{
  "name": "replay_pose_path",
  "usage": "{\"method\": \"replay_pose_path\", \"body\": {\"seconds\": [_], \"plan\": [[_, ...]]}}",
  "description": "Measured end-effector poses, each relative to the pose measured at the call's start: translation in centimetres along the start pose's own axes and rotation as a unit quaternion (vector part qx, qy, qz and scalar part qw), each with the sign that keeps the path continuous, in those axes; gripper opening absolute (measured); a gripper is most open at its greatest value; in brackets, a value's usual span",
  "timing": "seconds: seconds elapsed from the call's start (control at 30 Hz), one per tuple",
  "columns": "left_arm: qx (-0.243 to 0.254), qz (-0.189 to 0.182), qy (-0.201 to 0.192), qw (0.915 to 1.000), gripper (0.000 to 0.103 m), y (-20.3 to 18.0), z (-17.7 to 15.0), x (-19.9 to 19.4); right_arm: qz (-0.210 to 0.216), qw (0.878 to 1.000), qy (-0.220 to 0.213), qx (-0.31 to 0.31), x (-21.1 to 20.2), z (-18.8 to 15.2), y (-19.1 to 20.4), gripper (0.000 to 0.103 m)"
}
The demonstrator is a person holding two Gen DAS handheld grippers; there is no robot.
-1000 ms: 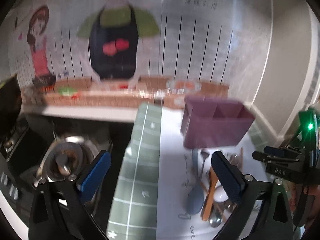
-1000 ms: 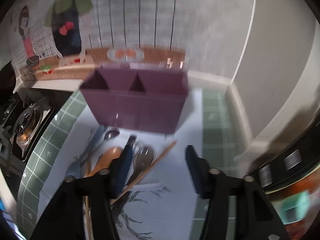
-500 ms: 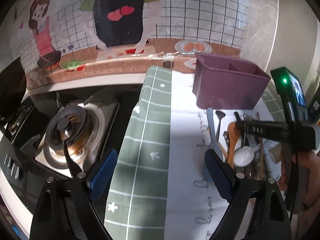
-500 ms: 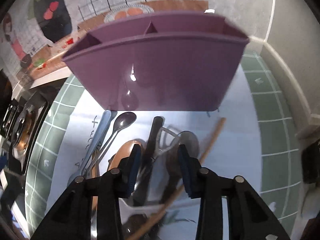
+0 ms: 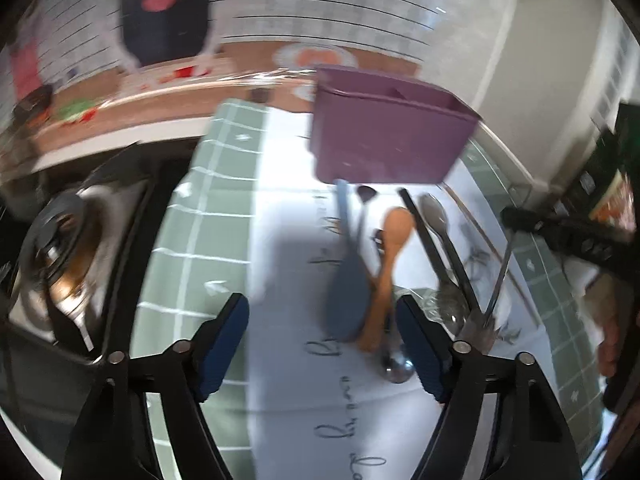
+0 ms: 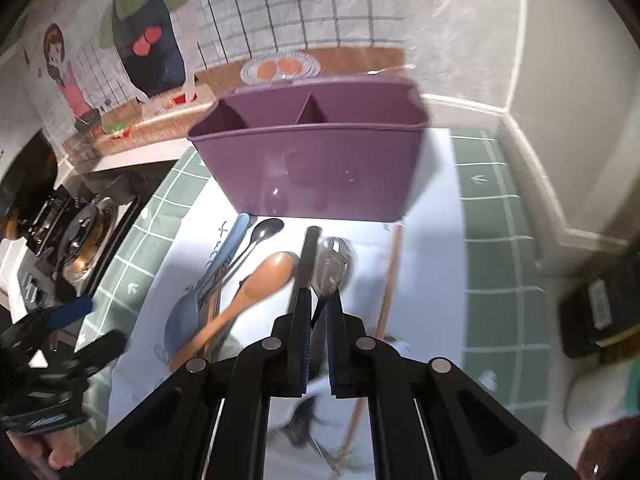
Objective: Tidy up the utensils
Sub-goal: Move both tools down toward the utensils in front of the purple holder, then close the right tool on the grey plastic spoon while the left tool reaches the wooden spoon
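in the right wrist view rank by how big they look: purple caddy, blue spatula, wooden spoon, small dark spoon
1. purple caddy, by far largest.
2. blue spatula and wooden spoon look alike in extent; they overlap, so no ranking.
3. small dark spoon, smallest, its handle partly hidden.

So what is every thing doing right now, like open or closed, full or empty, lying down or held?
left gripper: open, holding nothing
right gripper: shut on the metal spoon
metal spoon: gripped at its handle, bowl pointing to the holder
purple utensil holder: upright, the compartments that show look empty
wooden spoon: lying flat on the mat
blue spoon: lying flat beside it
chopstick: lying flat
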State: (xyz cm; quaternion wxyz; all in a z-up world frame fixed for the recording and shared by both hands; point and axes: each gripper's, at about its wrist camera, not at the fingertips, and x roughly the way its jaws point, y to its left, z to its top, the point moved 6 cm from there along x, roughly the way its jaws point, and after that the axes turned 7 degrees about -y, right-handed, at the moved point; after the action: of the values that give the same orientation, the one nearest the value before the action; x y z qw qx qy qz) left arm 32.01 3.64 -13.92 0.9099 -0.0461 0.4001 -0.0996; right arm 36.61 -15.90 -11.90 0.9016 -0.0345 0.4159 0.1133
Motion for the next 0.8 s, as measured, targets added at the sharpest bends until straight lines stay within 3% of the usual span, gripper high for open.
{"method": "replay_pose_path", "body": {"seconds": [0.2,0.5,0.8], "plan": [[0.028,-0.043,0.009,0.9987,0.048,-2.9,0.3,1.4,-0.003,1.0,-0.017,0.007,-2.4,-1.1,-1.9,0.006],[0.078,-0.078,0.041,0.993,0.039,-6.7,3.2,5.9,0.006,1.0,-0.013,0.018,-1.6,-2.0,-3.5,0.009],[0.103,-0.055,0.103,0.9878,0.039,-7.6,3.6,11.2,0.029,0.999,0.002,0.028,0.0,-2.0,-4.4,0.01]]}}
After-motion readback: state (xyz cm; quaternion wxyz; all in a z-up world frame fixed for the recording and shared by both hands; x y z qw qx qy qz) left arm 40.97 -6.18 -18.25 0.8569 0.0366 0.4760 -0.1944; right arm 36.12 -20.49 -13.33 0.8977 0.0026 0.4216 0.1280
